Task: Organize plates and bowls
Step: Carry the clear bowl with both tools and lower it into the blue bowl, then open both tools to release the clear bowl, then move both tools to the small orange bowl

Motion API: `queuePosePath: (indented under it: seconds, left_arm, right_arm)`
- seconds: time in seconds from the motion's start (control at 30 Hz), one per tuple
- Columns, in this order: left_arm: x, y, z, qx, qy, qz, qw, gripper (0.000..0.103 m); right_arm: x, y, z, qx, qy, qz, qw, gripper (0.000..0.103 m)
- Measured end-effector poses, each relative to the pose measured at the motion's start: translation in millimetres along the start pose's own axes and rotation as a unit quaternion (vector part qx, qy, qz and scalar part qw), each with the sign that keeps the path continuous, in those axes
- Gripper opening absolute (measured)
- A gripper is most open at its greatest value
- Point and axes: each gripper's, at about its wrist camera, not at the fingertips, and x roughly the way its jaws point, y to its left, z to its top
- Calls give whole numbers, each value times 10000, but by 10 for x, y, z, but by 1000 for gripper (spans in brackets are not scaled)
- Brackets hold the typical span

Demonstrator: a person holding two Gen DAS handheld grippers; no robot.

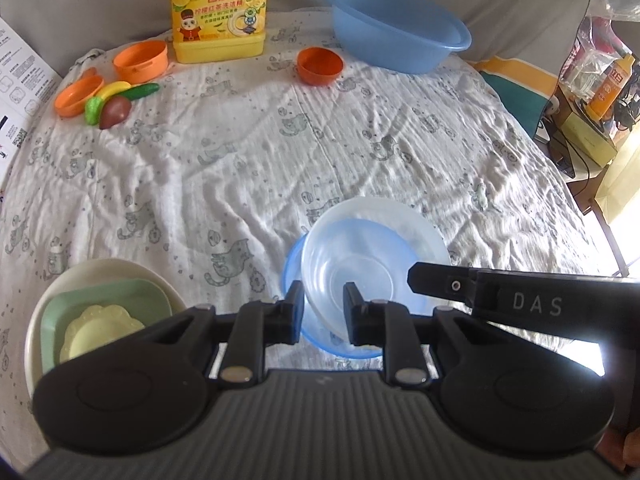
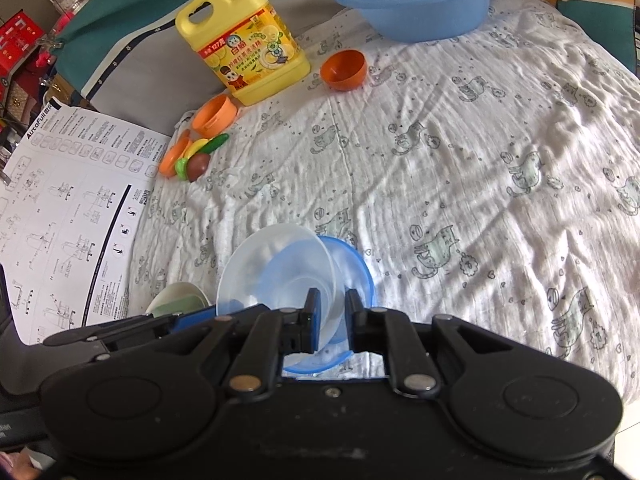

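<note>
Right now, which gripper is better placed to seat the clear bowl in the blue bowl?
Left, probably. The left gripper already straddles the clear bowl rim, tilted over the blue bowl. The right gripper straddles the same rim from the opposite side.

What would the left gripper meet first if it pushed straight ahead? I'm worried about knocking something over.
The clear bowl: its rim already sits between the left gripper's fingers, tilted inside the blue bowl. Past it lies only bare cloth, though depth is hard to judge.
</note>
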Motion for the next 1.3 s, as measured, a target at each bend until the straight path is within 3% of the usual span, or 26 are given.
queuePosePath:
  seconds: [0.37, 0.53, 0.6, 0.63, 0.67, 0.7, 0.73, 0.77, 0.83, 0.9, 1.3]
  left_arm:
    - [86, 10, 1, -45, 125, -30, 9999, 21]
    - [70, -3, -4, -26, 95, 21, 9999, 29]
    - [20, 16, 10, -64, 18, 100, 9999, 39]
    - [-14, 38, 16, -94, -45, 168, 9998, 54]
    - [-52, 63, 27, -116, -113, 199, 9997, 66]
    - [-91, 85, 25, -147, -216, 211, 9994, 85]
    - [-129, 102, 21, -163, -322, 247, 9990, 95]
    - [-152, 113, 22, -150, -388, 295, 9987, 97]
    - [-163, 145, 12, -144, -417, 393, 9983, 102]
    - [-140, 188, -16, -202, -359, 452, 9981, 103]
    - [-104, 255, -62, -262, -274, 439, 9983, 103]
  right_arm:
    - [52, -36, 13, 39, 77, -11, 10000, 15]
    - [51, -24, 23, 23, 83, 10, 10000, 17]
    - [13, -18, 38, -3, -8, -33, 10000, 24]
    - [-14, -22, 53, -11, -79, -57, 10000, 27]
    - [-46, -25, 68, -9, -155, -59, 9999, 45]
    - [-73, -29, 83, -13, -223, -49, 9997, 71]
    - [-95, -35, 92, -29, -304, -67, 9995, 82]
    - [-117, -24, 94, -76, -393, -108, 9991, 91]
    - [-130, 2, 98, -205, -461, -221, 9985, 94]
    - [-114, 9, 86, -244, -458, -297, 9982, 103]
    - [-68, 1, 65, -393, -393, -488, 9973, 103]
